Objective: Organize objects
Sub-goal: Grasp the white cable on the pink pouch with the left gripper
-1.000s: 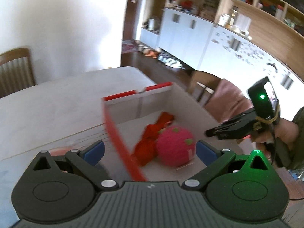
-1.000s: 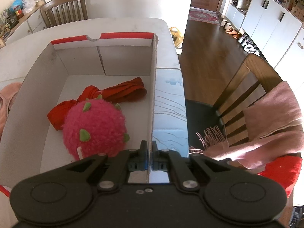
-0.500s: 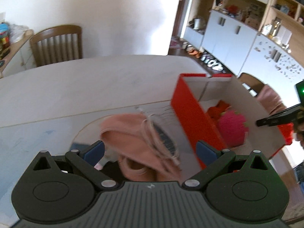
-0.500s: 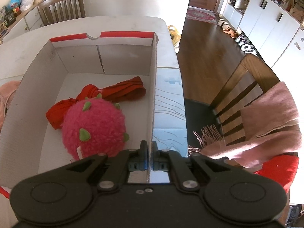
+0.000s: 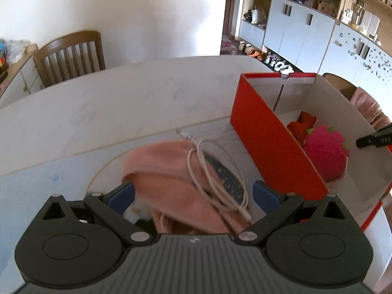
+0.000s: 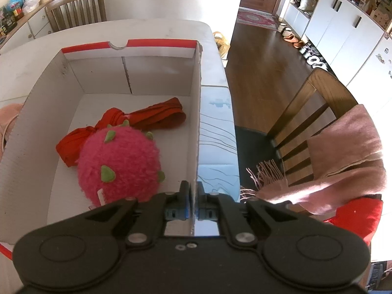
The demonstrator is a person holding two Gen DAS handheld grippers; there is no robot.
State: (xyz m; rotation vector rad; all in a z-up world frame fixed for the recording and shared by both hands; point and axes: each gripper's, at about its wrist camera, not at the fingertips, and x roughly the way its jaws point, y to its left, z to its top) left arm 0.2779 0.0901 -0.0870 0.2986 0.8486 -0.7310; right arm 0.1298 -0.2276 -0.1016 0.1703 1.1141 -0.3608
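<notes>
The bench [image 5: 103, 112] is a pale slab with a rounded far edge; its far half is bare. A wooden chair [image 5: 71, 54] stands behind the far edge, and a second chair [image 6: 316, 112] draped with a pink scarf [image 6: 348, 152] stands just beside the right edge.

The box [image 6: 198, 122], red outside and white inside, sits open-topped at the bench's right end. Its right wall runs close to the bench edge, leaving only a narrow strip there. Inside lie a pink plush ball [image 6: 120, 164] with green spikes and, touching it on the far side, a red cloth [image 6: 156, 115]. The far half of the box floor is free.

Left of the box, a pink towel [image 5: 169, 178] lies heaped on the bench near the box's red wall. A white cable [image 5: 208, 171] lies coiled across the towel.

The right gripper [image 6: 193, 202] has its jaws clenched on the top edge of the box's right wall, near the front corner.

The left gripper [image 5: 193, 194] hangs over the towel with its jaws released, 1 blue pad [image 5: 122, 194] on each side of the heap; contact cannot be determined.
</notes>
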